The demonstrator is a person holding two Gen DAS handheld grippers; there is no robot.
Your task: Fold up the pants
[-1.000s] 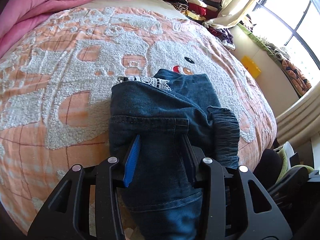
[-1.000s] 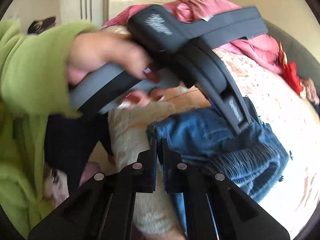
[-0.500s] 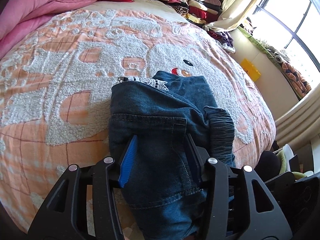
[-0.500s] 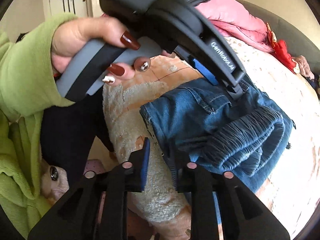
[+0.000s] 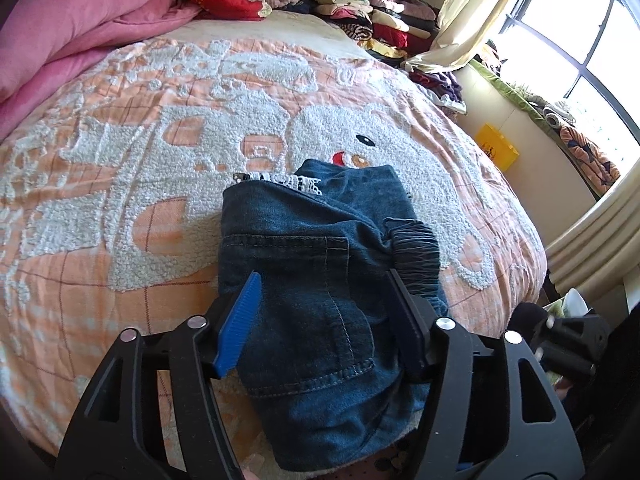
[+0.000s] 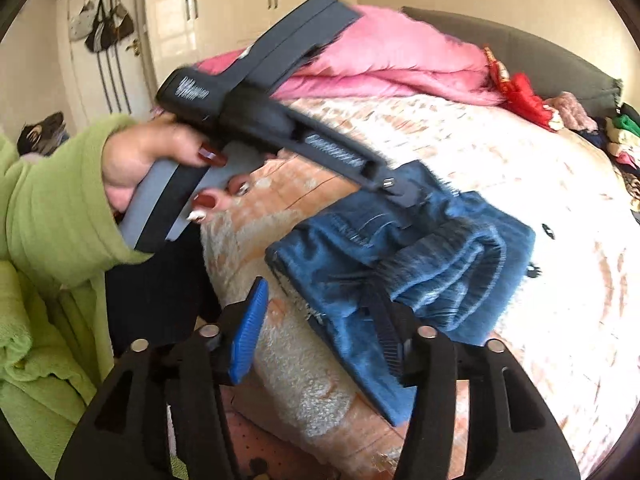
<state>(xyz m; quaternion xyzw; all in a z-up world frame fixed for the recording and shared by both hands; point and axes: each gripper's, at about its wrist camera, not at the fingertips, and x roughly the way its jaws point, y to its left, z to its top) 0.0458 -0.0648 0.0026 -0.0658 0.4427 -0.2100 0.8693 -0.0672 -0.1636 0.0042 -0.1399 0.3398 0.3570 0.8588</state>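
The dark blue denim pants [image 5: 316,280] lie folded in a compact bundle near the front edge of the bed, elastic waistband on the right side. My left gripper [image 5: 324,280] is open, its jaws wide apart above the bundle, holding nothing. In the right wrist view the pants [image 6: 420,248] lie at the bed's corner. My right gripper [image 6: 320,300] is open and empty, just above the pants' near edge. The left tool's body [image 6: 280,128] hovers over the pants, held by a hand in a green sleeve.
The bed has an orange and white fleecy blanket [image 5: 160,160]. A pink duvet [image 5: 72,32] lies at the far left. Stacked folded clothes [image 5: 372,12] sit at the far end. A window and curtain [image 5: 560,40] stand to the right. The bed edge drops off below the pants.
Both grippers opened. The right one let go of the pants' edge and drew back. The left one widened and lifted back slightly. The pants stay folded on the bed.
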